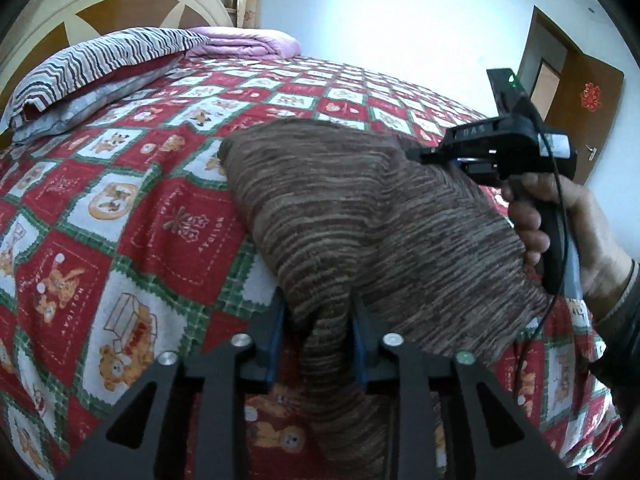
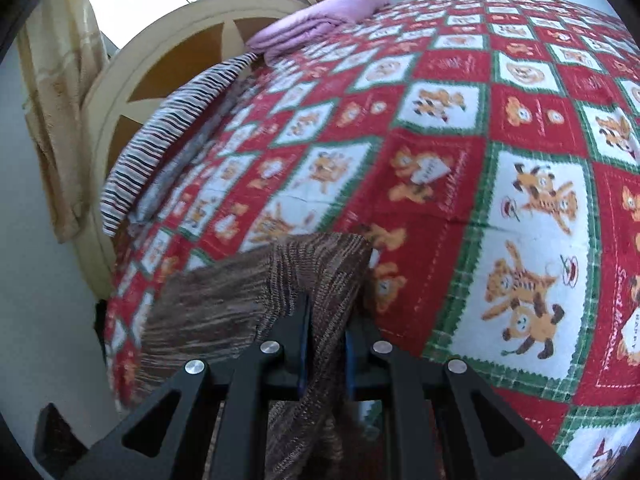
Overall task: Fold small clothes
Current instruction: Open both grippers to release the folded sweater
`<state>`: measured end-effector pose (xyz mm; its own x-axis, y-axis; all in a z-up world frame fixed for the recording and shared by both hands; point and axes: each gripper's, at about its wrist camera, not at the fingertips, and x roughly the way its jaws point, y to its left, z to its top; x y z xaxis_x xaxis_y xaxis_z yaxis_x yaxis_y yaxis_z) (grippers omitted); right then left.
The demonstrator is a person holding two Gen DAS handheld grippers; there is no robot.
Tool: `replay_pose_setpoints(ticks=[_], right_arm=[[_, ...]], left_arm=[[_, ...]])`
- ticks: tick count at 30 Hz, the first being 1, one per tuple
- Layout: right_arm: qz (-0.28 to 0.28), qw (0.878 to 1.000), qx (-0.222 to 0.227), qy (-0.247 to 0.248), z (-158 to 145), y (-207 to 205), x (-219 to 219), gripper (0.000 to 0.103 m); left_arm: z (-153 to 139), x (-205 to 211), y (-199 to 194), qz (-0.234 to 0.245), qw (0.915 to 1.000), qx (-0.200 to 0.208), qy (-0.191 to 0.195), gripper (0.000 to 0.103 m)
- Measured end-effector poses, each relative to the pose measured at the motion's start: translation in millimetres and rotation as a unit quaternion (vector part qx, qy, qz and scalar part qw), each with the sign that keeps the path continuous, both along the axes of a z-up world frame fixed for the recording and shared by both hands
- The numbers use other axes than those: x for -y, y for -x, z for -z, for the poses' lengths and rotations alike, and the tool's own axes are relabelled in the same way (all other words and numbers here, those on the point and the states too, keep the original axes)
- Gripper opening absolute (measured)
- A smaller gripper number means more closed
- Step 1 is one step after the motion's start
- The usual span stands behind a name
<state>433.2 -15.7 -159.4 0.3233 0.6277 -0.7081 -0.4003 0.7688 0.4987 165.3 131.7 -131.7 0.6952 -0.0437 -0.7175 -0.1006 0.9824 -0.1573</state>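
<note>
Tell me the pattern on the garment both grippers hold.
Brown knit garment: thin dark-and-tan stripes, clearest in left wrist view.

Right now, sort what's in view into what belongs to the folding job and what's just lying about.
Job:
- brown striped knit garment
- left hand-held gripper, clamped on it
- right hand-held gripper, clamped on it

Lying about:
- teddy-bear bedspread
- striped pillow
- folded pink blanket
- headboard
</note>
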Motion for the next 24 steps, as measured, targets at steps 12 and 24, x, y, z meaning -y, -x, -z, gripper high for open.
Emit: replay_pose_setpoints(ticks=[12, 24], right_arm=[[0.011, 1.0, 0.001, -0.028, -11.5, 24.7, 45.1, 0.045], [-0.061, 0.996, -0.001, -0.066, -15.5, 95.7, 66.5, 0.045]], left_arm=[[-36.5, -32.9, -27.8, -0.041, 0.9946, 0.069, -0.066, 0.065], [-2.0, -40.7, -85.3, -0.091, 0.9825, 0.019, -0.162, 0.077]])
